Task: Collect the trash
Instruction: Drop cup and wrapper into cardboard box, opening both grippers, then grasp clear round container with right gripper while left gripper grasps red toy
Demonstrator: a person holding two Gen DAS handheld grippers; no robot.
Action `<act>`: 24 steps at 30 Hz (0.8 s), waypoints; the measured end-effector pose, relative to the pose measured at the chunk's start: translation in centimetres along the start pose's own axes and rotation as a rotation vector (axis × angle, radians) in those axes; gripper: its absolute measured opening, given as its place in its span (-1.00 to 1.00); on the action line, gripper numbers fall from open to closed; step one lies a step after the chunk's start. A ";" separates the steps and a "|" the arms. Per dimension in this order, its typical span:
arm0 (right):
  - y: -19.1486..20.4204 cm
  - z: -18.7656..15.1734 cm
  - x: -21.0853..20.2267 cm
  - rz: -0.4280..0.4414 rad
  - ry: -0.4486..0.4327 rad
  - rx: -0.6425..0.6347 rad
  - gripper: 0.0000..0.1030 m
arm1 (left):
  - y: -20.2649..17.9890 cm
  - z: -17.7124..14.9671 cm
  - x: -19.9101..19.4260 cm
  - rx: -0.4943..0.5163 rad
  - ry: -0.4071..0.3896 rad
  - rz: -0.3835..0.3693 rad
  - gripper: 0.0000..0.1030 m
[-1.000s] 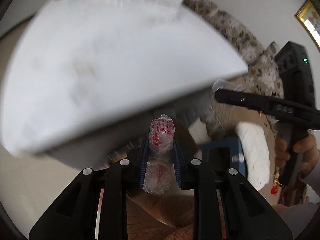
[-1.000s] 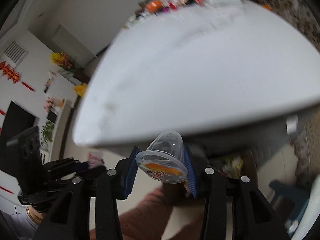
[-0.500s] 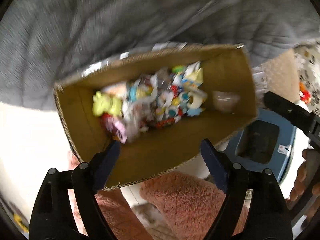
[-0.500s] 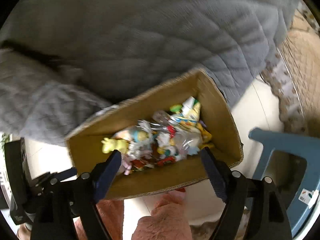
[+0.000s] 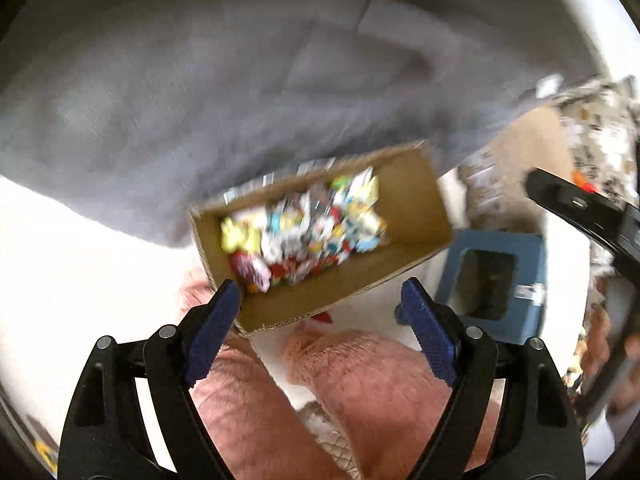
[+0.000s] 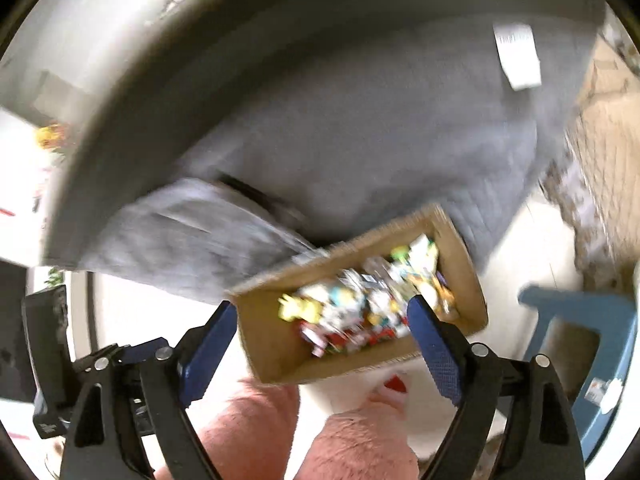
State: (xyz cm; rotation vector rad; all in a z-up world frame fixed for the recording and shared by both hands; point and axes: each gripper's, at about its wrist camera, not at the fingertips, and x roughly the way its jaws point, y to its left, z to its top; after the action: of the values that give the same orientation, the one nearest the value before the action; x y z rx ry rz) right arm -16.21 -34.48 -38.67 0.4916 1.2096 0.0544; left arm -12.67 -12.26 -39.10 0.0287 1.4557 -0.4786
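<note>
A brown cardboard box [image 5: 412,200] stands on the floor with several colourful wrappers and packets [image 5: 308,232] heaped inside. My left gripper [image 5: 320,288] hangs above its near wall, pointing steeply down, open, with nothing between the blue pads [image 5: 208,332]. In the right wrist view the same box [image 6: 272,344] and its trash [image 6: 360,308] lie below my right gripper [image 6: 322,304]. Its jaws are opening and no thing is held between them. Both views are blurred by motion.
A grey quilted cover [image 5: 200,80] hangs down behind the box. A blue plastic stool [image 5: 492,276] stands to the right of it on the pale floor. A person's legs in pink fleece [image 5: 380,380] are close under both grippers. A flowered sofa [image 5: 592,136] is at far right.
A second ago the left gripper held a crumpled clear wrapper and the right a clear jelly cup, above the white table top. Both have dropped over the box and let go; both now stand wide.
</note>
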 end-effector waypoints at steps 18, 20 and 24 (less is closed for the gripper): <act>14.6 23.7 -9.9 0.159 -0.292 0.042 0.89 | 8.9 17.6 -20.2 -0.010 -0.341 -0.149 0.78; 15.9 27.2 -8.2 0.141 -0.300 0.088 0.89 | 12.0 20.2 -20.3 -0.008 -0.348 -0.123 0.78; 17.8 34.7 -4.3 0.114 -0.328 0.202 0.89 | 16.4 24.5 -19.9 0.038 -0.337 -0.095 0.78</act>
State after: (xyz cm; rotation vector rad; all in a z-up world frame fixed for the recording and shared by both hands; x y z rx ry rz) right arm 17.49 -31.41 -18.81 0.7166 0.8688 -0.0502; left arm 15.07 1.04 -21.28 -0.0873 1.1205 -0.5598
